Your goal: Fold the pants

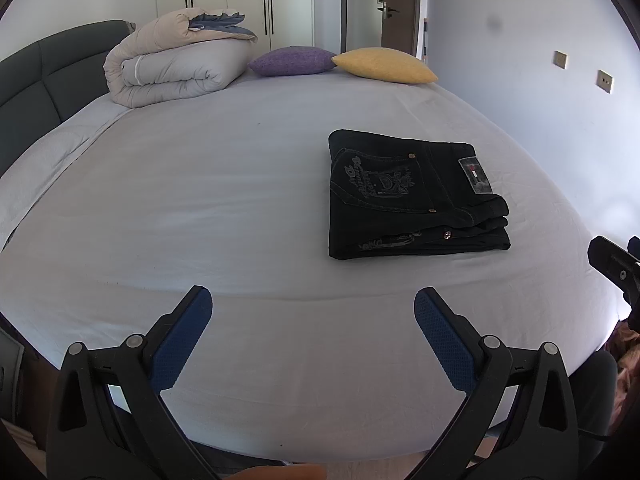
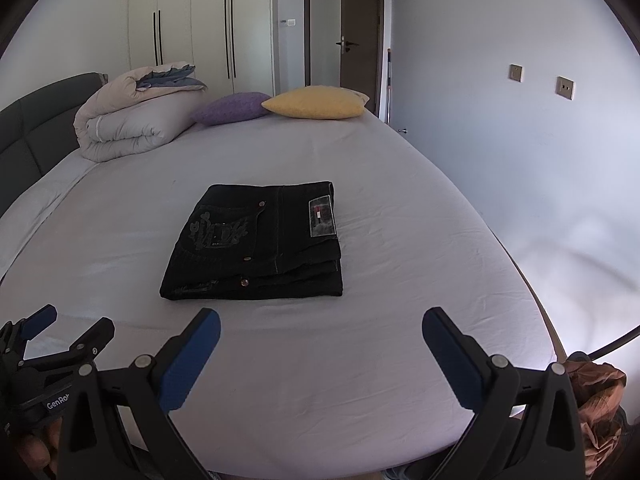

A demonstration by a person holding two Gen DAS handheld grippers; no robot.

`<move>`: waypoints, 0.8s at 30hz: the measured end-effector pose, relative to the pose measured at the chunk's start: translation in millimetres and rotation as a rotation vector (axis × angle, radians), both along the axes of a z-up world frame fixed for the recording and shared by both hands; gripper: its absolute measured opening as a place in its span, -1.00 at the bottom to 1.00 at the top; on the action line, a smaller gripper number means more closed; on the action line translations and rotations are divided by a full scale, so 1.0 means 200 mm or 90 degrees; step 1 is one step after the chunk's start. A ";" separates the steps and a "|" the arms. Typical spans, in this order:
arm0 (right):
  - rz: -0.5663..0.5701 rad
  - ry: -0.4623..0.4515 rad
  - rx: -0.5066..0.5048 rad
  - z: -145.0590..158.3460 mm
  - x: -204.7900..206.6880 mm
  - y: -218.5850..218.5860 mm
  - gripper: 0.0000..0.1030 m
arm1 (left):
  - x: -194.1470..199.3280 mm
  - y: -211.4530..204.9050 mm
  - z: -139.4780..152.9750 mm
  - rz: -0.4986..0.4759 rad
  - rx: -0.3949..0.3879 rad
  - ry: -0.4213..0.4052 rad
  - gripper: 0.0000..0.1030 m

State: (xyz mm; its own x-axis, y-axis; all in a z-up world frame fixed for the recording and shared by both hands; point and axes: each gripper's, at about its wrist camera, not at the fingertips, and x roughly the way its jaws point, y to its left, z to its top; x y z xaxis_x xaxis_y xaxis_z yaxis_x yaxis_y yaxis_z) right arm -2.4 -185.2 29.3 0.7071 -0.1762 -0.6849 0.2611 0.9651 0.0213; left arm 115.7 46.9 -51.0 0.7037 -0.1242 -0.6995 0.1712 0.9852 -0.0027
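Observation:
Black pants (image 1: 412, 196) (image 2: 260, 240) lie folded into a compact stack on the white bed sheet (image 1: 200, 200) (image 2: 400, 260), back pocket embroidery and a waistband label facing up. My left gripper (image 1: 313, 300) hovers open over the bed's near edge, short of the pants and to their left. My right gripper (image 2: 321, 320) is also open and holds nothing, just short of the stack's near edge. In the right wrist view the left gripper (image 2: 68, 324) shows at the lower left, held by a hand. A part of the right gripper (image 1: 616, 264) shows at the left wrist view's right edge.
A rolled beige duvet (image 1: 176, 60) (image 2: 136, 116), a purple cushion (image 1: 292, 60) (image 2: 232, 108) and a yellow cushion (image 1: 388, 65) (image 2: 316, 102) sit at the far end of the bed. A dark headboard (image 1: 44, 76) runs along the left. A wall is to the right.

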 end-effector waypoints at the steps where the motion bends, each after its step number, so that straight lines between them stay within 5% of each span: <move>1: 0.000 0.001 0.000 0.00 0.00 0.00 1.00 | 0.00 0.00 0.00 0.000 0.001 0.000 1.00; 24: 0.000 0.002 -0.001 0.00 -0.01 0.03 1.00 | 0.00 0.00 0.00 0.001 0.000 0.001 1.00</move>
